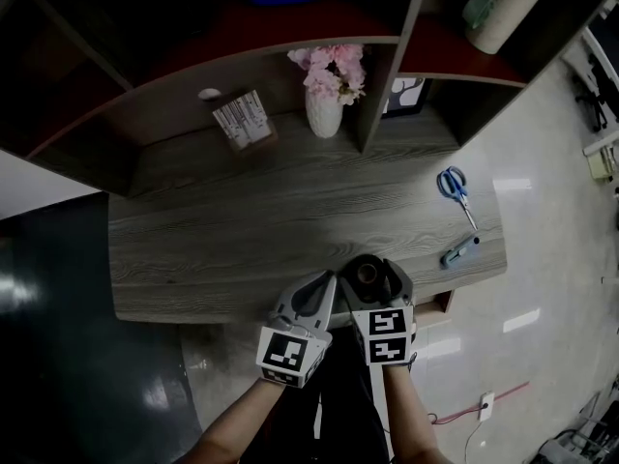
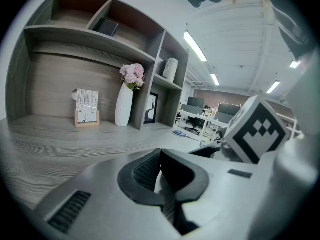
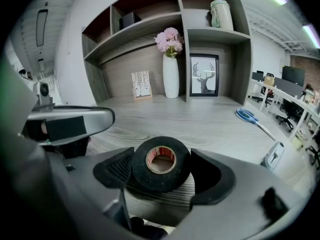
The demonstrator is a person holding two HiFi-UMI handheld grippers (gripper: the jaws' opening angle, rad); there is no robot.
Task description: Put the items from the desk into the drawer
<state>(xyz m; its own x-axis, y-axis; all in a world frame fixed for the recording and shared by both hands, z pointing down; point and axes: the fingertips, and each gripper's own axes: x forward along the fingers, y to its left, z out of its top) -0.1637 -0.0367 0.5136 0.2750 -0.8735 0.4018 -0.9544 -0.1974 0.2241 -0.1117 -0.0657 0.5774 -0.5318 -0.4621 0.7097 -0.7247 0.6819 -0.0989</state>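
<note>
My right gripper is pinching a black roll of tape with a reddish inner core, one dark ribbed pad pressed against each side of the roll. The roll sits just above the near edge of the grey wood-grain desk; I cannot tell whether it touches the surface. My left gripper is just beside the right one on its left, with its pads pressed together and nothing between them.

Farther out on the right part of the desk lies a pair of blue-handled scissors, blades pointing toward the near edge. Near their tips, close to the desk's right front corner, lies a small blue-grey tool whose kind I cannot make out.

At the back, a tall white vase with pink flowers stands against the upright divider of the shelf unit. To its left is a small printed card in a wooden stand. To the vase's right, inside the compartment past the divider, stands a framed picture of a deer. On the shelf above it sits a pale jar with a greenish lid.
</note>
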